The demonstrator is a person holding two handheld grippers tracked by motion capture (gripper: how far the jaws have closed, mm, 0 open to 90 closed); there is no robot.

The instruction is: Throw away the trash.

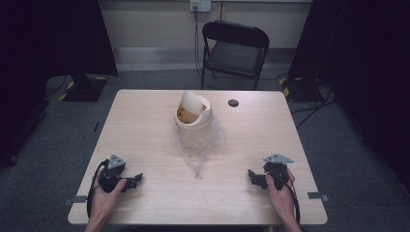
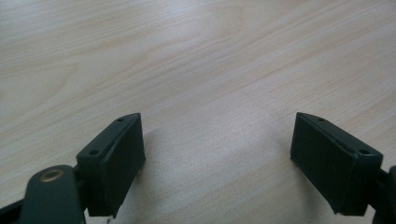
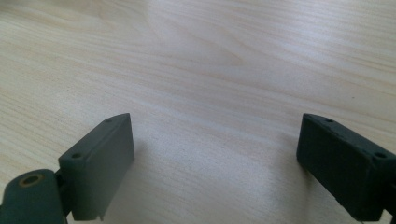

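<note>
Resting low on the table [image 1: 145, 130], left gripper [image 1: 135, 180] near its front left corner with jaws spread wide and empty, right gripper [image 1: 252, 176] near the front right likewise agape, cream bin [image 1: 193, 116] on clear bag [image 1: 197, 145] mid-table, well apart from both.

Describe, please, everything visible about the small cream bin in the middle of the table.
The cream bin is a small round container that looks like plastic, with a domed top. Its swing lid is tipped up, so the opening shows something brownish inside, too small to identify. The bin stands upright near the centre of the wooden table, slightly toward the far edge. It sits on a crumpled clear plastic bag, which spreads around its base and trails toward the person. Neither gripper touches it.
</note>
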